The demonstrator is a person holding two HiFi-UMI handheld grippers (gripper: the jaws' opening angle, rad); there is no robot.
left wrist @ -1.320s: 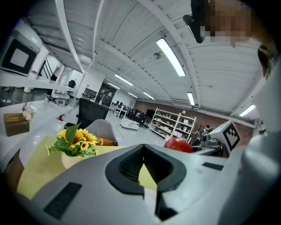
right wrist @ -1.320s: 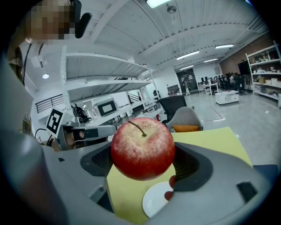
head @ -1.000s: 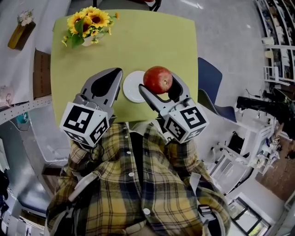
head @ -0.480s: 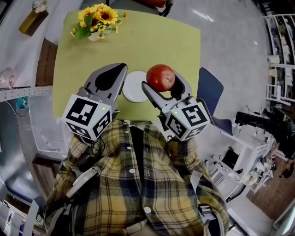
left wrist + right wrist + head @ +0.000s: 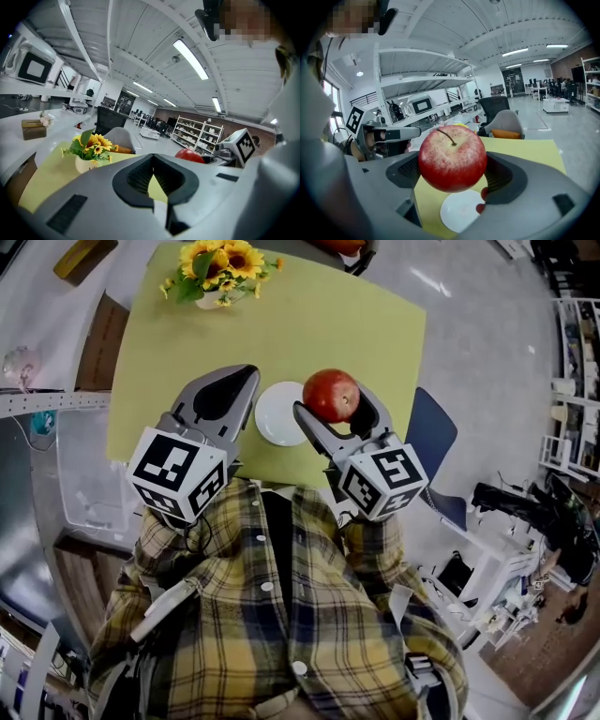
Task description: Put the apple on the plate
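Note:
A red apple (image 5: pixel 331 395) is held above the yellow-green table (image 5: pixel 309 324) by my right gripper (image 5: pixel 334 401), which is shut on it. In the right gripper view the apple (image 5: pixel 452 157) sits stem-up between the jaws, with the small white plate (image 5: pixel 461 211) on the table just below and in front. From the head view the plate (image 5: pixel 274 416) lies left of the apple, between the two grippers. My left gripper (image 5: pixel 232 386) hovers left of the plate, jaws closed on nothing. In the left gripper view the apple (image 5: pixel 190 155) shows at the right.
A white pot of sunflowers (image 5: pixel 217 264) stands at the table's far left corner, also the sunflowers (image 5: pixel 89 149) in the left gripper view. A blue chair (image 5: pixel 427 442) stands right of the table. Shelving and a counter (image 5: pixel 56 399) run along the left.
Both grippers hold almost the same pose; the right gripper with the apple has crept slightly further forward and right. The head camera has shifted.

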